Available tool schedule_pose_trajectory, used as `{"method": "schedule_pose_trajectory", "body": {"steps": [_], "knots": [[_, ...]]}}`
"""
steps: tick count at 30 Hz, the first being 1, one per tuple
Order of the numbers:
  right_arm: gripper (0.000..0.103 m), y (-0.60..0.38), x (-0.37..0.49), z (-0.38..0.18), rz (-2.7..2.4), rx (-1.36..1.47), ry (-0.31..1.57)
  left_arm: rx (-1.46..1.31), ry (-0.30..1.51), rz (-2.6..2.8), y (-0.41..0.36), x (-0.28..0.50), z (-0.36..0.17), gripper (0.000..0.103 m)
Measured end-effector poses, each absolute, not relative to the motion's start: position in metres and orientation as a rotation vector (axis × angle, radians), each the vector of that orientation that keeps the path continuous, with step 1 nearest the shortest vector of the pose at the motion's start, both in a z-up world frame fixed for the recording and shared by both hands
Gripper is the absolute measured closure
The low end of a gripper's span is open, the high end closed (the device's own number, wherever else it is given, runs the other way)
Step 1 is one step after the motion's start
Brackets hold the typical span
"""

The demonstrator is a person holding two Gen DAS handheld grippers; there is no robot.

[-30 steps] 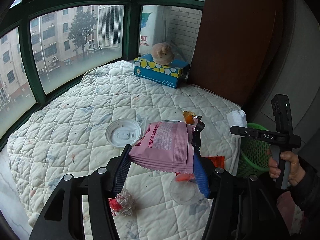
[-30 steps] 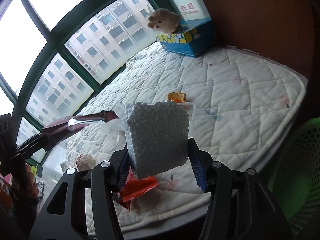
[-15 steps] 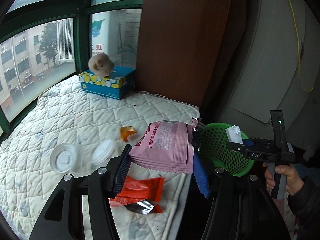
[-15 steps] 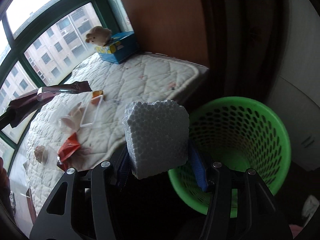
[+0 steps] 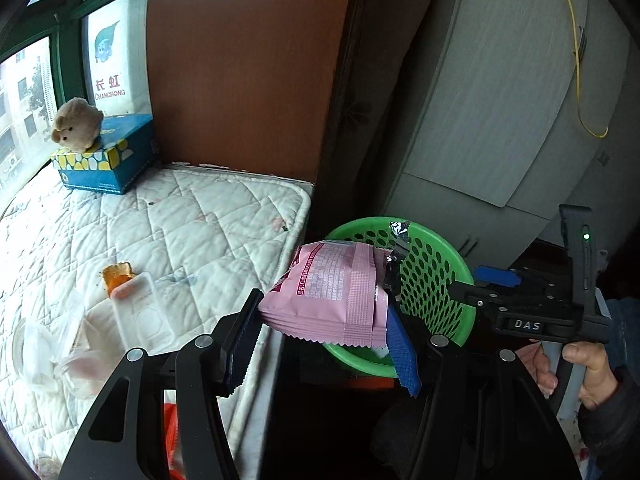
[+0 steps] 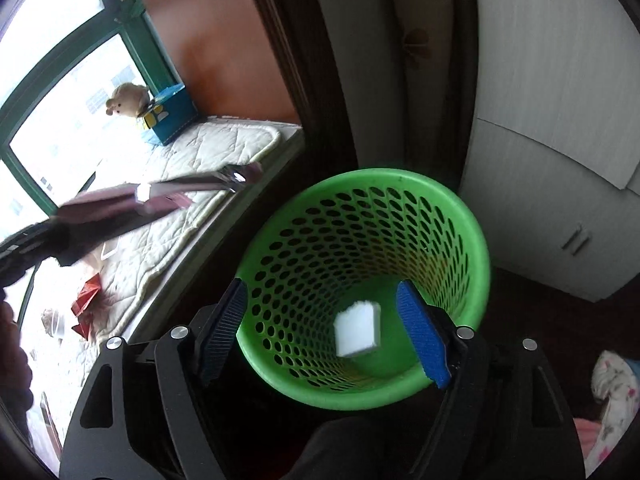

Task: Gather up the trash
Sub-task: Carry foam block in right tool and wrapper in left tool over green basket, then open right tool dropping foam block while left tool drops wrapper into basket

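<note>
White foam, a small block (image 6: 357, 328), is sitting blurred deep inside the green perforated basket (image 6: 472, 232), between the spread blue pads of the right tongs (image 6: 327, 333), which are hanging wide apart directly over the basket's mouth and gripping nothing. The left tongs (image 5: 324, 340) are pinching a pink snack packet (image 5: 332, 292) flat between their pads, and the packet is hovering beside the mattress edge with its torn silver end reaching over the near rim of the basket (image 5: 432, 272). From the right wrist view the same packet (image 6: 160, 200) is showing edge-on, above the gap between bed and basket. More litter is lying on the quilted white mattress (image 5: 192, 216): an orange scrap (image 5: 117, 273) touching a clear plastic tray (image 5: 142, 312), crumpled clear wrapping (image 5: 44, 344) and a red wrapper (image 6: 86, 296) near the bed's edge. A blue tissue box (image 5: 108, 160) is standing by the window with a plush toy (image 5: 76, 124) sitting on top.
</note>
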State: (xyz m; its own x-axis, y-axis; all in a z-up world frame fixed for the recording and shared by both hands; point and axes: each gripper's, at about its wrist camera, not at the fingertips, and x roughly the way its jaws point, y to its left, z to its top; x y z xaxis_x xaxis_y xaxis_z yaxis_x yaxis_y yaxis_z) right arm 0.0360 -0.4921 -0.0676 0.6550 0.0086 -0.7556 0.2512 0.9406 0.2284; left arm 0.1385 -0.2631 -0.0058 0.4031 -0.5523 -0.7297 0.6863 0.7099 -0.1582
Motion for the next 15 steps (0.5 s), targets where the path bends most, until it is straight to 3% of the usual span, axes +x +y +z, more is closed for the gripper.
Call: {"method": "schedule_pose_trajectory", "body": {"steps": [6, 12, 14, 15], "knots": [[0.021, -0.501, 0.021, -0.056, -0.160, 0.336, 0.807, 0.195, 0.903, -0.820, -0.298, 0.139, -0.030, 0.046], [0.016, -0.500, 0.008, -0.050, -0.183, 0.311, 0.794, 0.192, 0.951, -0.848, -0.318, 0.137, -0.049, 0.034], [0.014, -0.499, 0.007, -0.048, -0.186, 0.309, 0.790, 0.187, 0.954, -0.847, -0.319, 0.135, -0.053, 0.023], [0.014, -0.498, 0.006, -0.048, -0.190, 0.307, 0.789, 0.179, 0.952, -0.851, -0.319, 0.134, -0.054, 0.023]]}}
